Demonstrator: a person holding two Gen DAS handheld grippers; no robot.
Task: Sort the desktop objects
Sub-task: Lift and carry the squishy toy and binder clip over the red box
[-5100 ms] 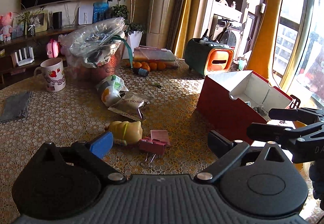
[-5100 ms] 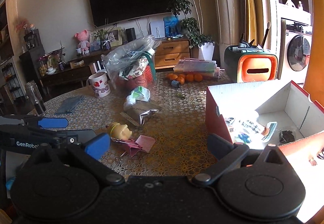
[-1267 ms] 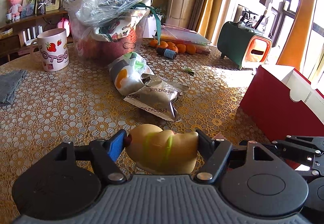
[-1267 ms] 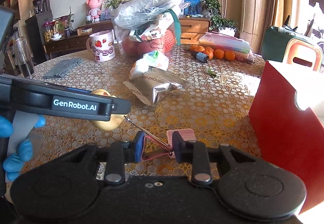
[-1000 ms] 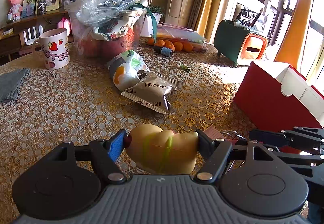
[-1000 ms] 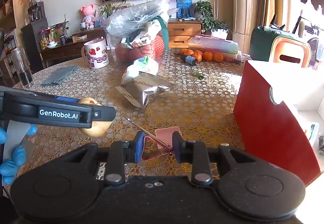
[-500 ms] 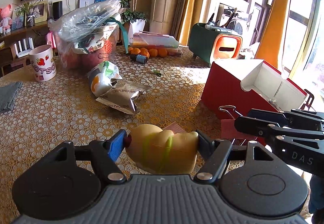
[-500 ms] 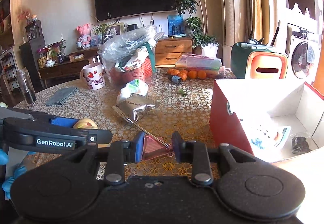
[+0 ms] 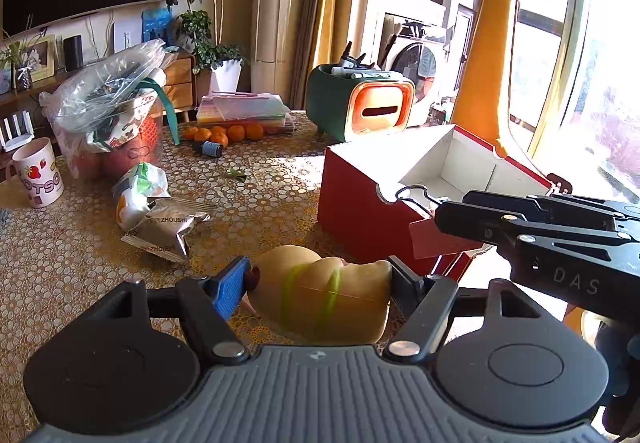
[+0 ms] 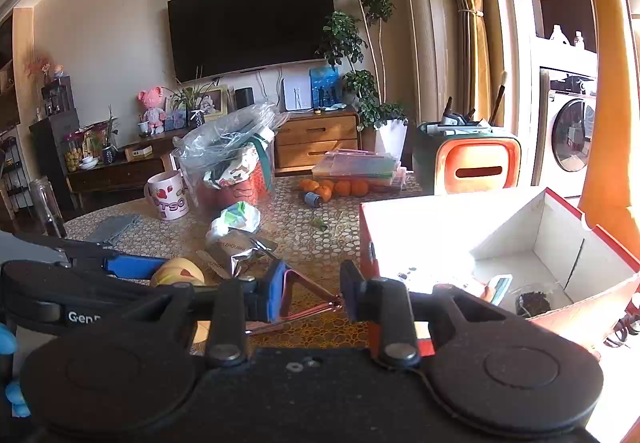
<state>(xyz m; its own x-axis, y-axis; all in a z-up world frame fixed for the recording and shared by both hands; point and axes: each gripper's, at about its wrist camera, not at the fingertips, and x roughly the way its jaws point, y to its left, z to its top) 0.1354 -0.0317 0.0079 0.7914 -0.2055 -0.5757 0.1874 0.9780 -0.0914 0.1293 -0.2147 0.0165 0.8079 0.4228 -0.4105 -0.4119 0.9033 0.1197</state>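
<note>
A living room with a wall-mounted television and potted plants lies beyond the round table with its gold, flower-patterned cloth, which spreads out under both my tools. My left gripper is clamped on a pale yellow, soft toy with green stripes, pressed between the blue pad and the black pad and held above the cloth. My right gripper has its fingers parted wider than the pink metal binder clip that sits between them; the clip's body rests against the blue pad, its wire handles reach toward the black one, and I cannot tell whether it is actually pinched. Just ahead and to the right of that gripper stands the open red cardboard box with a white inside, a few small items lying on its floor. From the left wrist view the clip hangs at the near corner of the box. Further ahead of me lie a silver foil snack packet, a strawberry-printed mug and a row of oranges.
</note>
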